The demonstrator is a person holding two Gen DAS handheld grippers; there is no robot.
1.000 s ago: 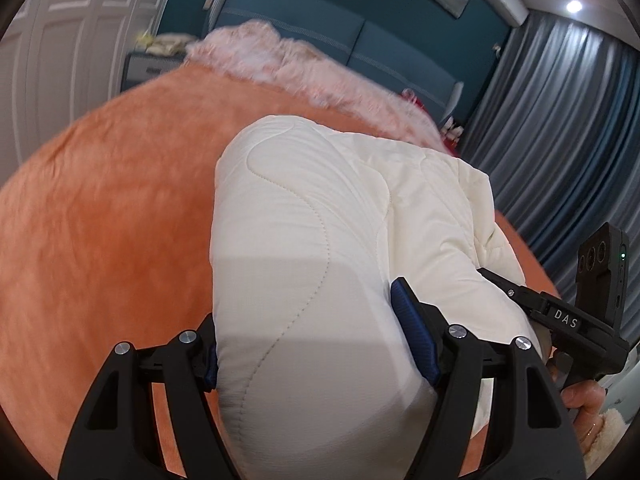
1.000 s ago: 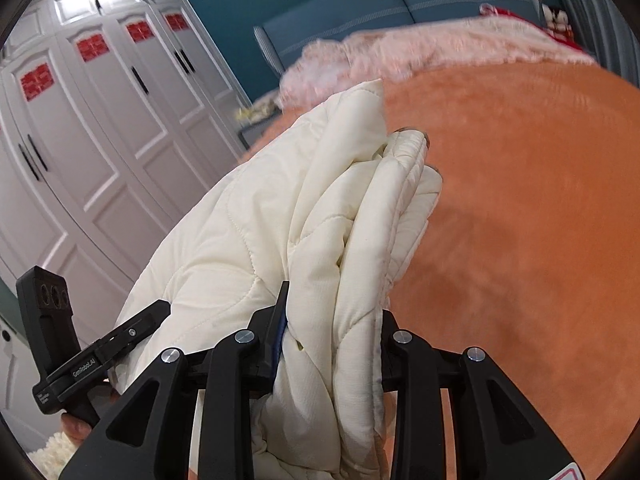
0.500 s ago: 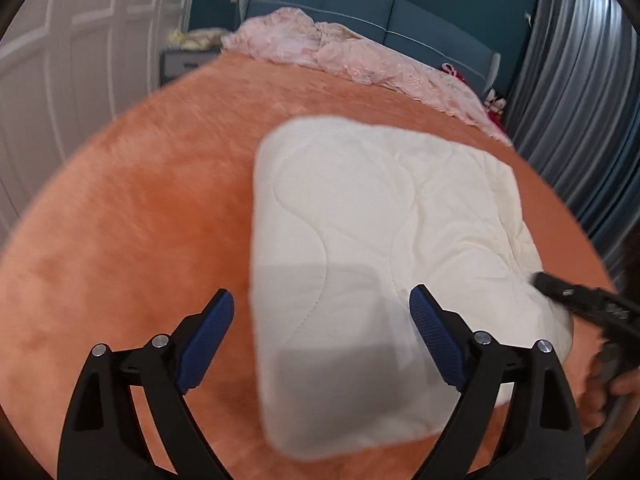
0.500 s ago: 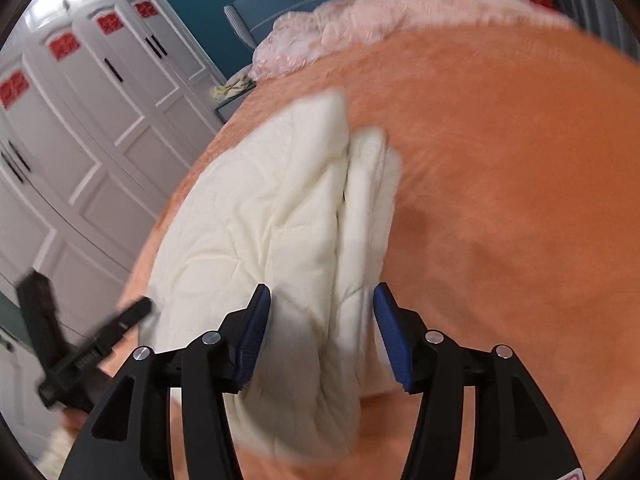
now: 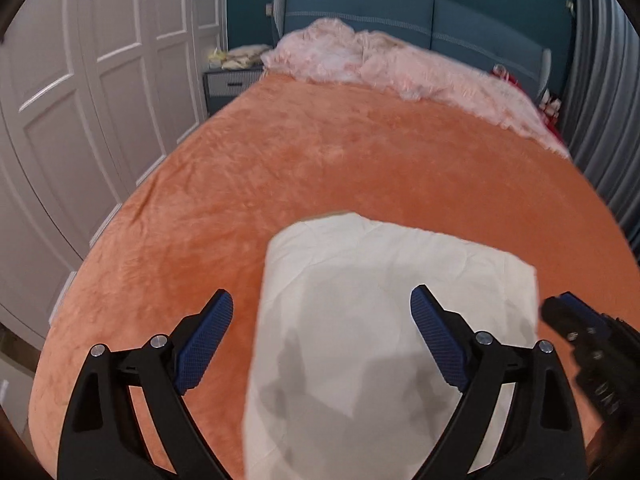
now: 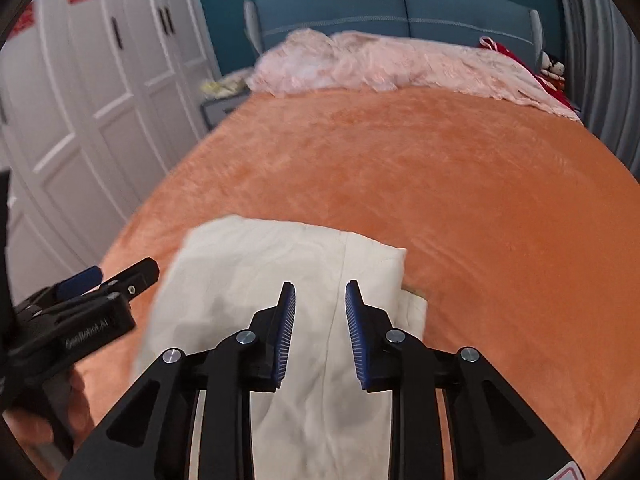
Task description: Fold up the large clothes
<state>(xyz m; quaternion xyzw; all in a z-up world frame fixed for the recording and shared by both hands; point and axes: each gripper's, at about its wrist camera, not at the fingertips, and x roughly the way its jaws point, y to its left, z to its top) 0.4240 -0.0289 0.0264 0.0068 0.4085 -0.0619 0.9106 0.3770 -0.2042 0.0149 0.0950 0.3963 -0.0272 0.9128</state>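
A cream quilted garment (image 5: 384,280) lies folded in a thick rectangle on the orange bedspread (image 5: 320,152), near the front edge of the bed. My left gripper (image 5: 322,296) hovers above its left part, jaws wide open, with nothing touching the blue pads (image 5: 208,336). The right wrist view shows the same garment (image 6: 248,264) below my right gripper (image 6: 320,286). Its jaws are closing with a narrow gap left, and no cloth is between the pads (image 6: 286,328). Each gripper shows in the other's view: the right gripper (image 5: 572,320) at the right edge, the left gripper (image 6: 120,270) at the left edge.
A fluffy pink blanket (image 5: 400,64) is heaped at the head of the bed before a blue headboard (image 5: 400,16). White wardrobe doors (image 5: 100,80) and a nightstand (image 5: 232,80) stand left; grey curtains (image 5: 600,100) hang right. A hand (image 6: 48,412) holds the left gripper's handle.
Both grippers let go of the garment, which dropped flat onto the bedspread. Both pulled back and up. The left jaws spread wide; the right jaws opened, then narrowed again.
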